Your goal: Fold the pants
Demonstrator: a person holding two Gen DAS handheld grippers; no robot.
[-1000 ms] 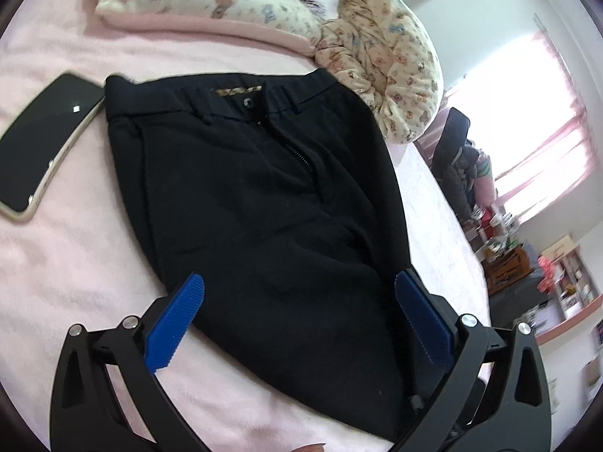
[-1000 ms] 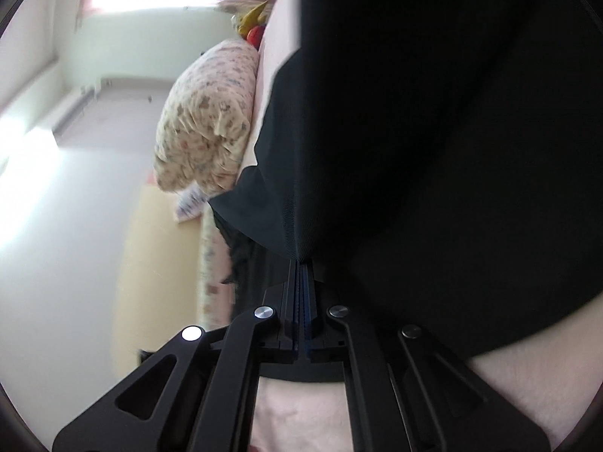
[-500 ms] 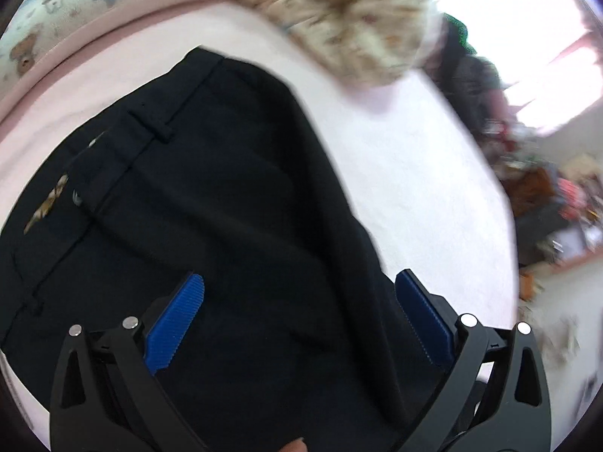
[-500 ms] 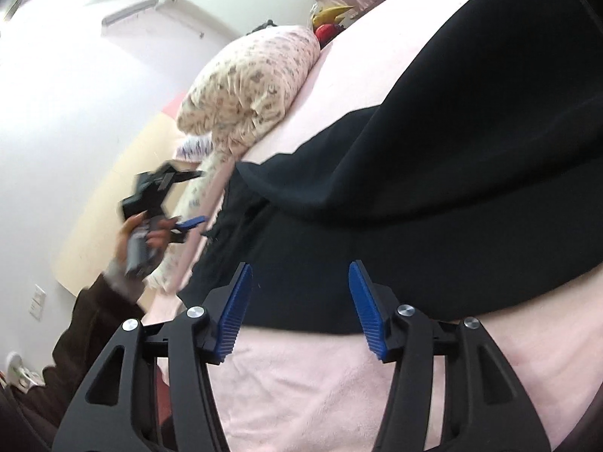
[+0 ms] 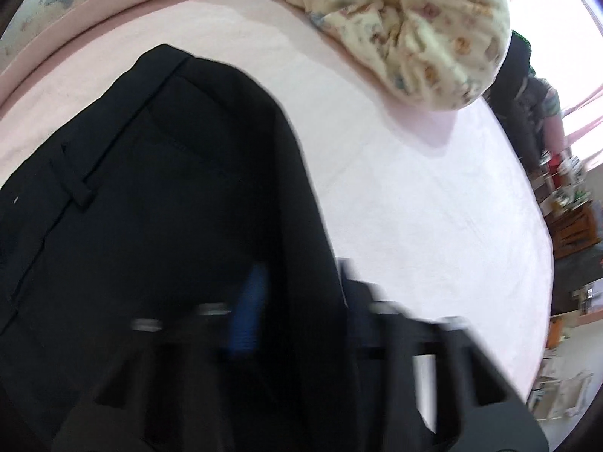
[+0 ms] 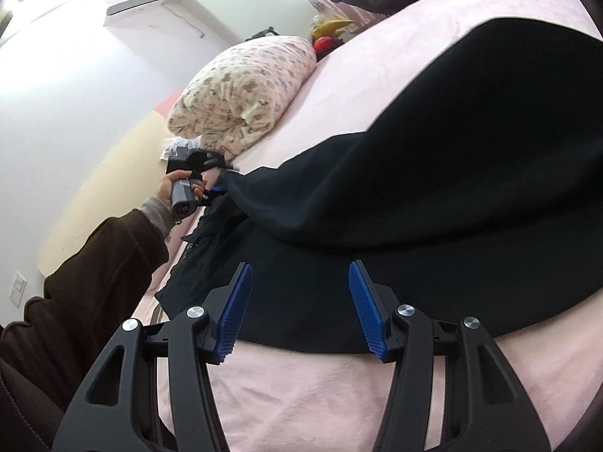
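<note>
Black pants (image 5: 150, 188) lie on the pink bed (image 5: 414, 188), waistband toward the pillows, with one side folded over. In the blurred left wrist view my left gripper (image 5: 301, 293) is closing on the raised fold at the pants' right edge, cloth between its jaws. From the right wrist view the left gripper (image 6: 218, 184) is seen at a lifted corner of the pants (image 6: 452, 150), which peaks up to its tips. My right gripper (image 6: 299, 301) stands open just above the near edge of the cloth, nothing between its blue pads (image 6: 237, 309).
A floral rolled quilt (image 5: 414, 30) and a pillow with a pink border (image 5: 94, 7) lie at the head of the bed. A cluttered shelf (image 5: 565, 207) stands beyond the bed's far side. The person's dark sleeve (image 6: 94, 263) reaches in from the left.
My left gripper swept across the pants to the fold at their right edge and its wide jaws came together. My right gripper let go of the cloth, opened, rolled upright and drew back.
</note>
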